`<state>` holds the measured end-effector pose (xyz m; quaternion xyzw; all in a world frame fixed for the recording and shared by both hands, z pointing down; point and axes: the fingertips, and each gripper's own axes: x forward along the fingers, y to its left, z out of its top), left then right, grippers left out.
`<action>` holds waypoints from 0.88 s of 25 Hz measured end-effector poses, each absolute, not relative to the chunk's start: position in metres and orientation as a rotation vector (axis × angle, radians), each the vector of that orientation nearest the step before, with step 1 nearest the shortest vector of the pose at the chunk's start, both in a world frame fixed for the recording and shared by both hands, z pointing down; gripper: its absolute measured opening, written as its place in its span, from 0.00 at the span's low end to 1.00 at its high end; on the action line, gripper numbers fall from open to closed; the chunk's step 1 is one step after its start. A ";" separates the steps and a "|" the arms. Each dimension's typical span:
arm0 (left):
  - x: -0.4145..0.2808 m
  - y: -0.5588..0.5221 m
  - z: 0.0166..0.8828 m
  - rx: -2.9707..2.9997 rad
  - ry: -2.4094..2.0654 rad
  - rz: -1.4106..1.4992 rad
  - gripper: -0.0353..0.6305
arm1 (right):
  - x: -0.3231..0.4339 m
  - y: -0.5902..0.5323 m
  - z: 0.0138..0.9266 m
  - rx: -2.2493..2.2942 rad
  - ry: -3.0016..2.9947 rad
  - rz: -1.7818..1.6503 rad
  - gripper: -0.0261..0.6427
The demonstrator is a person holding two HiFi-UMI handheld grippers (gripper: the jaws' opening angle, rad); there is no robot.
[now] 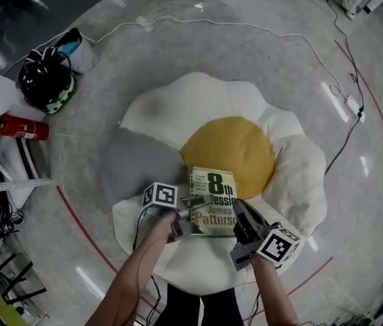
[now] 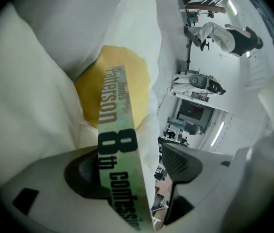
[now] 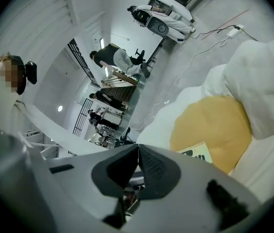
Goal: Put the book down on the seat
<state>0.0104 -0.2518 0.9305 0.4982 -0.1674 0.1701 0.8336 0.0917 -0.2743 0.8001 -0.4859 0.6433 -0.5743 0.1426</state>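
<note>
**Observer:** Where is the book (image 1: 213,201)?

**Me:** It's flat, cover up, on the seat (image 1: 178,107), the egg-shaped cushion on the floor. It sits on the white rim nearest me, with its far end overlapping the near edge of the yellow centre (image 1: 229,145). My reading is that the cushion carries it, not me.

**Observer:** Left hand?

**Me:** The left gripper (image 1: 189,216) is at the book's left edge. Its fingers (image 2: 180,163) stand wide apart with that edge running between them. One pad shows a clear gap off the cover. The other is behind the cover, and I can't tell if it touches. There's no squeeze, so I count the book as released.

**Observer:** Why take it by the edge?

**Me:** Likely so the book could go down flat, coming in low from my side of the cushion.

**Observer:** And the right?

**Me:** The right gripper (image 3: 138,166) is just beside the book's near right corner. Its fingers are closed pad to pad with nothing between them. It looks parked, close enough to steady the book but off it.

**Observer:** What's left to do?

**Me:** Draw the left gripper back along the edge without dragging the cover. The cushion is soft and the book sits near the rim, so a snag could slide it toward me.
</note>
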 end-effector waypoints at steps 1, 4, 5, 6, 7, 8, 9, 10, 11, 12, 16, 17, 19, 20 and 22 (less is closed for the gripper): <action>0.009 -0.250 0.926 1.053 -0.357 0.362 0.55 | 0.092 -0.274 0.796 -1.401 1.852 -1.657 0.06; 0.002 -0.244 0.913 1.053 -0.365 0.367 0.55 | 0.089 -0.272 0.783 -1.394 1.847 -1.653 0.06; -0.001 -0.242 0.908 1.055 -0.371 0.365 0.55 | 0.089 -0.271 0.778 -1.390 1.848 -1.652 0.06; -0.004 -0.240 0.904 1.056 -0.377 0.363 0.56 | 0.088 -0.270 0.774 -1.388 1.851 -1.652 0.06; -0.006 -0.238 0.899 1.057 -0.385 0.362 0.56 | 0.087 -0.269 0.770 -1.385 1.856 -1.654 0.06; -0.008 -0.236 0.894 1.058 -0.393 0.363 0.56 | 0.087 -0.267 0.766 -1.383 1.861 -1.655 0.06; -0.011 -0.235 0.890 1.062 -0.401 0.365 0.56 | 0.086 -0.266 0.763 -1.381 1.866 -1.657 0.06; -0.013 -0.233 0.885 1.067 -0.409 0.369 0.56 | 0.085 -0.264 0.759 -1.379 1.870 -1.659 0.06; -0.015 -0.232 0.881 1.073 -0.416 0.375 0.56 | 0.084 -0.262 0.755 -1.376 1.874 -1.661 0.06; -0.018 -0.230 0.877 1.078 -0.422 0.382 0.56 | 0.083 -0.261 0.750 -1.374 1.876 -1.662 0.06; -0.030 -0.223 0.858 1.085 -0.443 0.387 0.56 | 0.076 -0.254 0.733 -1.368 1.882 -1.668 0.06; -0.032 -0.221 0.853 1.085 -0.445 0.382 0.56 | 0.074 -0.252 0.729 -1.366 1.889 -1.669 0.06; -0.034 -0.216 0.843 1.093 -0.448 0.380 0.56 | 0.073 -0.248 0.722 -1.367 1.910 -1.671 0.06; -0.035 -0.214 0.837 1.101 -0.450 0.384 0.56 | 0.073 -0.246 0.718 -1.368 1.917 -1.671 0.06; -0.040 -0.210 0.825 1.116 -0.454 0.389 0.56 | 0.072 -0.243 0.710 -1.377 1.924 -1.671 0.06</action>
